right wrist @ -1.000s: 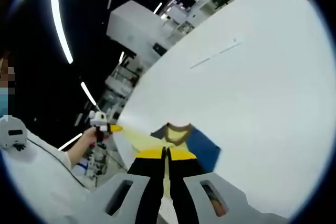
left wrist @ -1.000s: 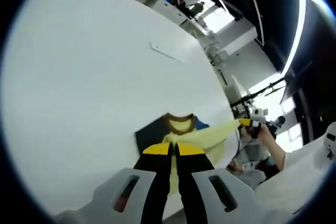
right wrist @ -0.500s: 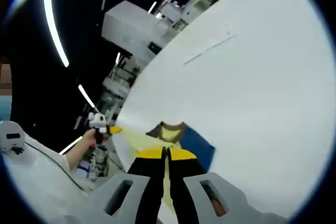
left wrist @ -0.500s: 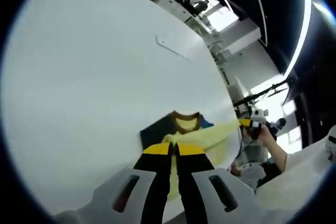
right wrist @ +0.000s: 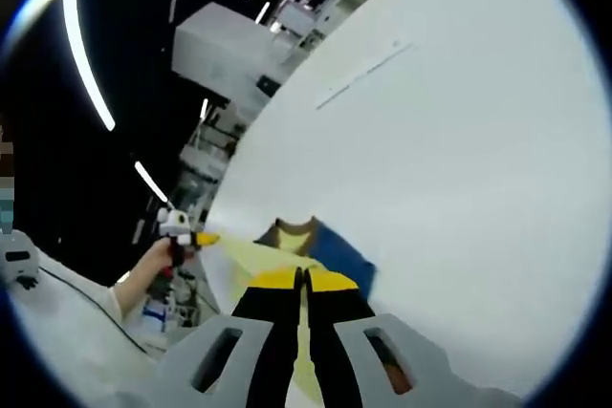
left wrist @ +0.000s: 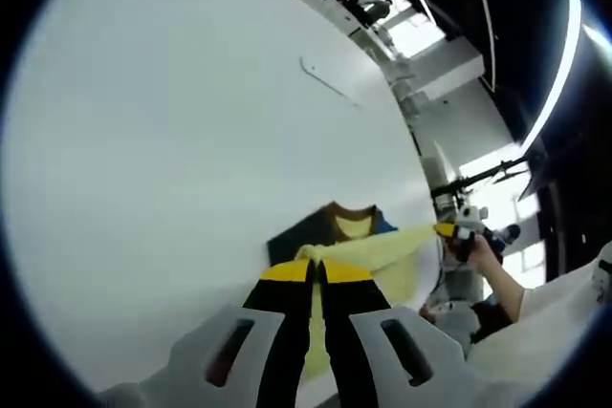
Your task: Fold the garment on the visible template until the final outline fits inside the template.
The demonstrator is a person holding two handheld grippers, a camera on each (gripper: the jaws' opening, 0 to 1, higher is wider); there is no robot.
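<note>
The yellow garment (left wrist: 373,253) is pinched tight by both the left gripper (left wrist: 316,272) and right gripper (right wrist: 302,279), stretched out just above the white table (left wrist: 172,140), over the dark template (left wrist: 296,234).

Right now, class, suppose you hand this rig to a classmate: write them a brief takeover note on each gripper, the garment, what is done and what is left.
Left gripper: jaws shut on the pale yellow fabric edge of the garment.
Right gripper: jaws shut on the same yellow edge, which stretches between the two grippers.
The yellow and dark blue garment with a brown collar is partly lifted off the white table; its collar end and blue part lie near the table edge.
Done: both corners gripped and raised.
Left: carry the held edge over, lay the fold flat, check the outline. I cannot make out the template here.
</note>
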